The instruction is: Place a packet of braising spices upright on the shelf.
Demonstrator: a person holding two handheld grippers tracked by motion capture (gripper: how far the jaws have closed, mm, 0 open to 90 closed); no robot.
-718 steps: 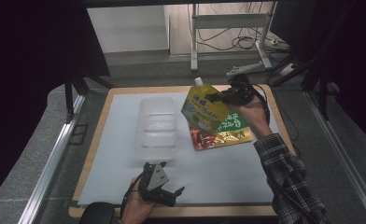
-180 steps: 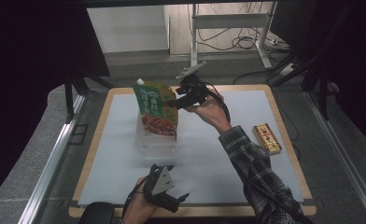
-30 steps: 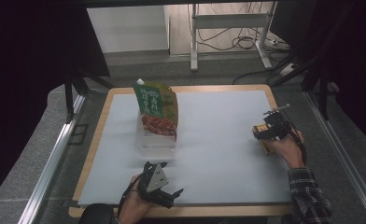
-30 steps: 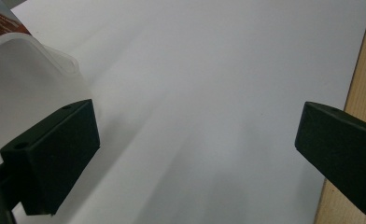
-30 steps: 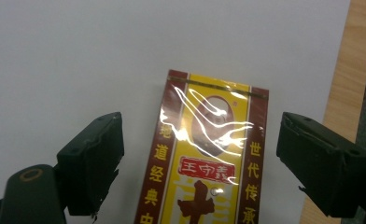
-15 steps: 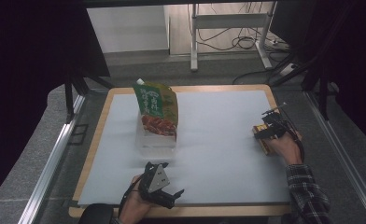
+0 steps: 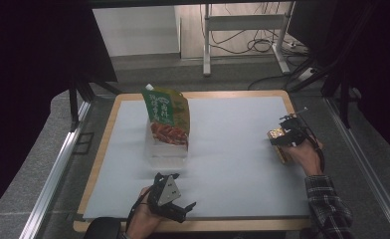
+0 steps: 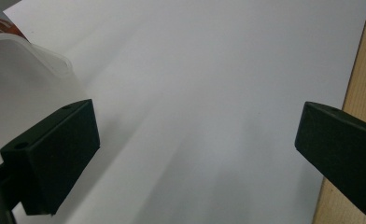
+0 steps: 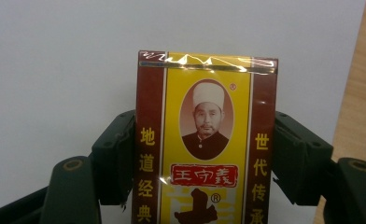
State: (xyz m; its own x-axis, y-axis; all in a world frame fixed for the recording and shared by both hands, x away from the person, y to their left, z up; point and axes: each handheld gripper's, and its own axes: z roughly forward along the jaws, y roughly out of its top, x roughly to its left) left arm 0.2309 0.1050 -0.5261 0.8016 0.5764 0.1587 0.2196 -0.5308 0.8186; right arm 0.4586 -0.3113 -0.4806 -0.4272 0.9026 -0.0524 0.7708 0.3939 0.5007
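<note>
Nearest to us, at about 6 o'clock on the white mat [image 7: 233, 149], our left gripper [image 7: 175, 211] rests low with its jaws spread wide — in the left gripper view nothing sits between them, just bare mat and the wooden table edge [image 8: 358, 88] off to one side.

At roughly 3 o'clock our right gripper [image 7: 282, 138] is clamped on the small box [image 7: 277, 142], a maroon and yellow packet. In the right gripper view the jaws press its two long sides, and the small box [image 9: 207, 140] runs lengthwise straight away from the gripper, its printed face up and its top end pointing away from the hand. It sits near the mat's right edge, well apart from everything else.

Farther off, toward 11 o'clock, we see a clear plastic container [image 7: 167, 149] with a green pouch [image 7: 167, 115] standing upright in it — its spout end up, leaning slightly.
</note>
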